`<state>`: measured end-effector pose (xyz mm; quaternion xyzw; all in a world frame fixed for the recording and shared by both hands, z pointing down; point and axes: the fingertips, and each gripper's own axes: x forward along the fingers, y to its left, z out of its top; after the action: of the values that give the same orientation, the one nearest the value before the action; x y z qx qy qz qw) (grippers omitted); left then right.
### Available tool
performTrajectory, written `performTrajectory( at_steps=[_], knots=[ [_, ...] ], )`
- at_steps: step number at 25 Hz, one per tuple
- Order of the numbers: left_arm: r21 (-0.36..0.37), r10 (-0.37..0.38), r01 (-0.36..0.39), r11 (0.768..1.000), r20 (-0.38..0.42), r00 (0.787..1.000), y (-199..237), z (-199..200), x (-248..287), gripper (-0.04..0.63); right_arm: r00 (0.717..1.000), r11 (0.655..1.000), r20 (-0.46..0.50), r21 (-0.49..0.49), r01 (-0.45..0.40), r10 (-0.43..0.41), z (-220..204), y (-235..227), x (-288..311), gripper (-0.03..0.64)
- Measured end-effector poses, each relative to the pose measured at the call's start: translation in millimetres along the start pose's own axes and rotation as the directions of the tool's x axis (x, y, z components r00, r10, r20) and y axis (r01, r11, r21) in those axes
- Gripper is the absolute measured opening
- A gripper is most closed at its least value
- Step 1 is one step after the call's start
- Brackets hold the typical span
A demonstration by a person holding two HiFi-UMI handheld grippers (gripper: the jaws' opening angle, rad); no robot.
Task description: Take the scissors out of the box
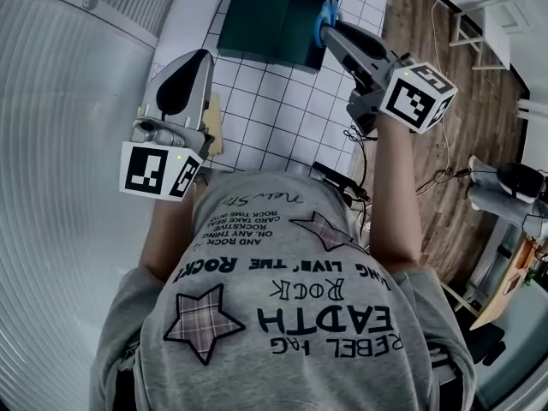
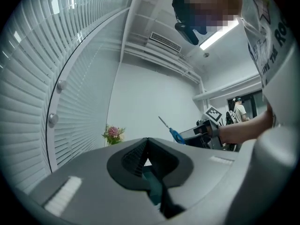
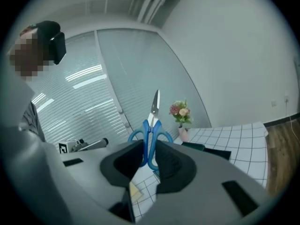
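Observation:
My right gripper (image 1: 332, 31) is shut on the blue-handled scissors (image 1: 325, 14) and holds them in the air above the right end of the dark green box (image 1: 261, 24). In the right gripper view the scissors (image 3: 151, 125) stand upright between the pads, blades pointing up, and the right gripper (image 3: 149, 149) grips their handles; the box (image 3: 208, 150) lies below on the table. My left gripper (image 1: 199, 58) hovers at the table's left edge, away from the box. Its jaws meet at the tip with nothing between them (image 2: 147, 142). From there the scissors (image 2: 171, 131) show in the distance.
A white gridded table (image 1: 282, 110) carries the box and a small tan item (image 1: 211, 122). Window blinds (image 1: 60, 101) curve along the left. Wooden floor (image 1: 428, 75) and cables (image 1: 360, 135) lie to the right. A vase of flowers (image 3: 180, 114) stands at the table's far end.

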<state>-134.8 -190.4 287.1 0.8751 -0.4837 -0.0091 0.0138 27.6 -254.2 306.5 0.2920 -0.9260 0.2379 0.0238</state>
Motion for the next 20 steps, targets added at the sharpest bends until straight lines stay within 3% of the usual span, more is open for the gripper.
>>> performTrajectory(
  at_steps=[6, 13, 20],
  knots=[
    [0.028, 0.002, -0.003, 1.000, 0.019, 1.000, -9, 11, -5, 0.002, 0.988, 0.998, 0.152, -0.056, -0.012, 0.021, 24, 26, -32, 0.091],
    [0.060, -0.003, -0.001, 0.998, 0.065, 0.998, -20, 40, -10, 0.002, 0.974, 0.987, 0.228, -0.155, 0.035, 0.001, 52, 65, -65, 0.091],
    [0.094, 0.002, -0.013, 0.996, 0.117, 0.993, -26, 67, -16, 0.002, 0.925, 0.968, 0.374, -0.202, 0.147, -0.063, 75, 79, -109, 0.091]
  ],
)
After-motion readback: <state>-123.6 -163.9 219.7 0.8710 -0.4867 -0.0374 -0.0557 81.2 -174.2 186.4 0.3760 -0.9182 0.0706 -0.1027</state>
